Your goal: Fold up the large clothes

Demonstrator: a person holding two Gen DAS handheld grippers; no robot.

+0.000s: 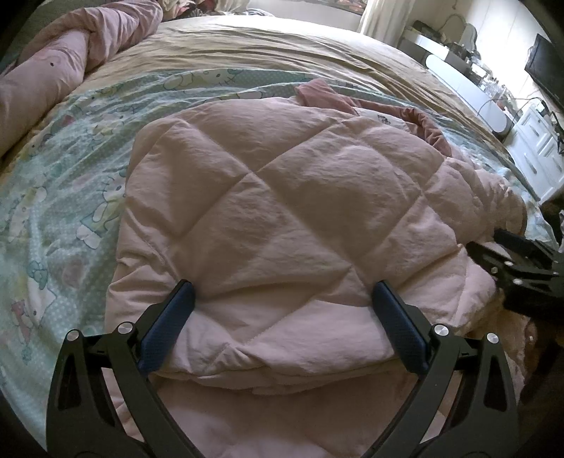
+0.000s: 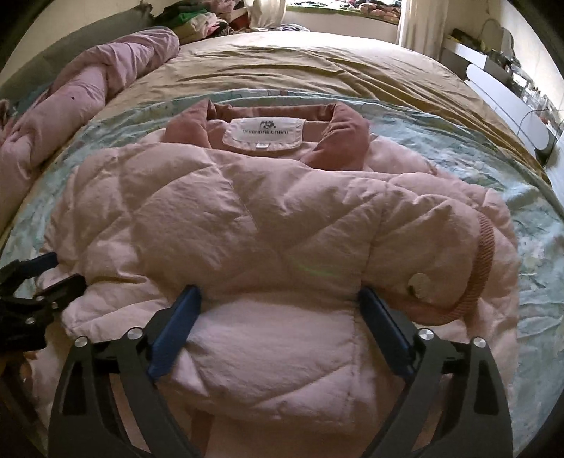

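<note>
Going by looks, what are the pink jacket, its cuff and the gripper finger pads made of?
Quilted jacket: matte, crinkled woven shell, likely nylon or cotton blend, over puffy fill; diamond stitching and swollen panels suggest down or wadding.
Cuff: darker pink ribbed knit, with fine parallel ridges visible.
Finger pads: blue, dull and finely textured, probably rubber or soft plastic, mounted on black, seemingly rigid plastic arms.

Bed sheet [image 1: 70, 183]: pale green with a cartoon print, was spread over the near part of the bed.
Tan cover [image 2: 299, 67]: was laid wrinkled across the far part of the bed.
Pink duvet [image 2: 91, 91]: was bunched along the bed's left edge.
Clothes pile [image 2: 197, 17]: was heaped past the far left corner.
White furniture [image 1: 469, 81]: was seen beyond the right edge.
</note>
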